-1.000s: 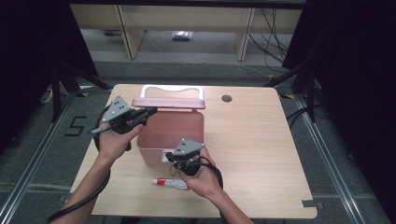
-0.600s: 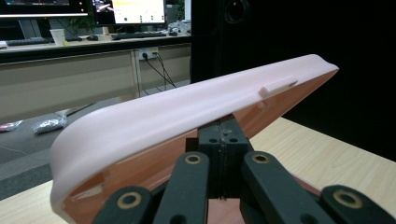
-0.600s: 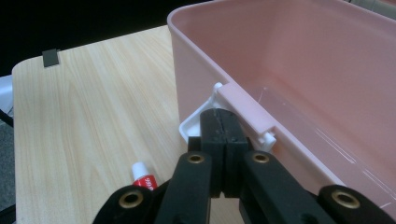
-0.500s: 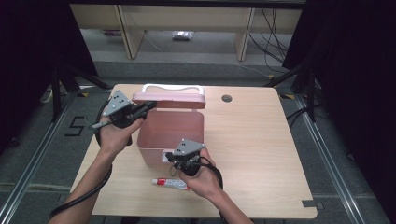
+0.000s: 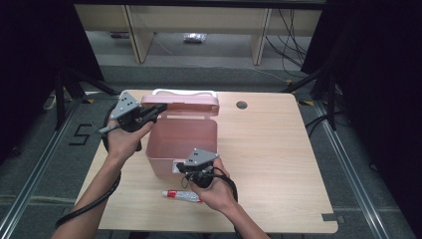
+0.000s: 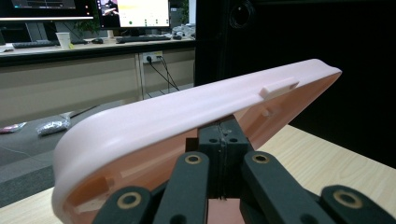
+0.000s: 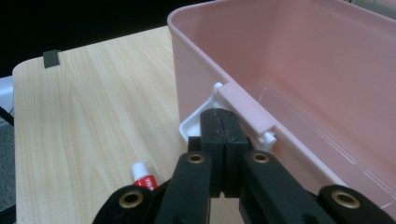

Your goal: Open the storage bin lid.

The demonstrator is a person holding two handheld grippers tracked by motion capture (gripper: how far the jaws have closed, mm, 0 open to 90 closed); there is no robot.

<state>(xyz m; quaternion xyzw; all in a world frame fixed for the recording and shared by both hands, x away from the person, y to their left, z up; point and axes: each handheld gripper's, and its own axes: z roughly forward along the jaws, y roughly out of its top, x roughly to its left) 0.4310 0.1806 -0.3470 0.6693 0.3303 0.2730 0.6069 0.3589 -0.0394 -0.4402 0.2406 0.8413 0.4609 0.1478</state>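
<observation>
A pink plastic box (image 5: 181, 139) stands open on the wooden table (image 5: 278, 164). Its lid (image 5: 181, 102), with a white handle, is tilted up at the back. My left gripper (image 5: 161, 108) is shut, and its tips rest under the lid's left edge. The left gripper view has those closed tips (image 6: 224, 133) against the underside of the lid (image 6: 187, 116). My right gripper (image 5: 181, 167) is shut at the box's front wall. In the right gripper view its tips (image 7: 223, 121) touch the white latch (image 7: 196, 126) just below the rim of the box (image 7: 303, 70). Nothing sits between either pair of jaws.
A red and white tube (image 5: 181, 195) lies on the table in front of the box, also seen as the tube (image 7: 142, 175) beside my right jaws. A round cable hole (image 5: 242, 105) is at the back. A dark tape patch (image 5: 329, 217) marks the front right corner.
The lid has swung further up and back, and my left gripper has moved slightly with it. The right gripper has stayed at the front latch.
</observation>
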